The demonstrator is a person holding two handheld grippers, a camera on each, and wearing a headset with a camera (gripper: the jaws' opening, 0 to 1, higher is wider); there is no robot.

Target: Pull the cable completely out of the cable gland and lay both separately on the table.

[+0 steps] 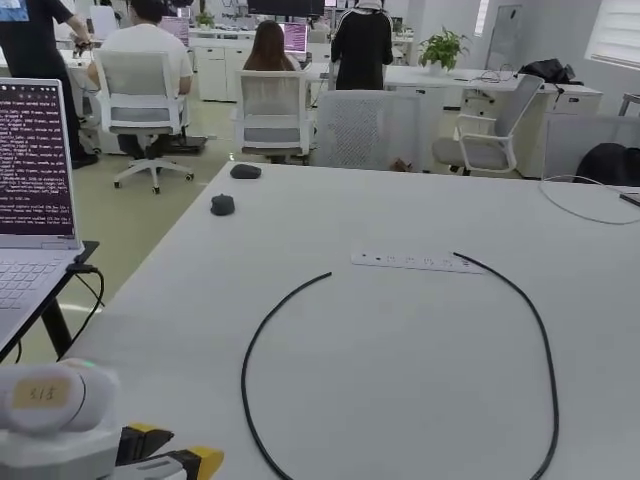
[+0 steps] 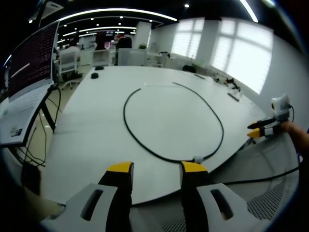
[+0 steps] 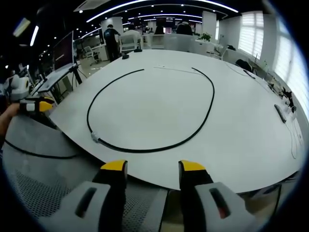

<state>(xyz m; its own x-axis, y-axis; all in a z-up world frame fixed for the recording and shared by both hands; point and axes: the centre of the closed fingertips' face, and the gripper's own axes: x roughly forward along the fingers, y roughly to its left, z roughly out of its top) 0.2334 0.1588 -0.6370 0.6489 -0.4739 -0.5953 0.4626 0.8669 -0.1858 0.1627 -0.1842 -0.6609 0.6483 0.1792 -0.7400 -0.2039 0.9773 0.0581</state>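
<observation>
the long black rubber cable lies in a wide loop on the white table. the small pale cable gland seems threaded on it near the front edge, so pulling and separating remain. left gripper and right gripper hover spread, empty.

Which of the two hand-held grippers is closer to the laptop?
Left. The left hand-held gripper sits off the near edge of the table, with the laptop close on its left. The right hand-held gripper is farther along that edge, away from it.
</observation>
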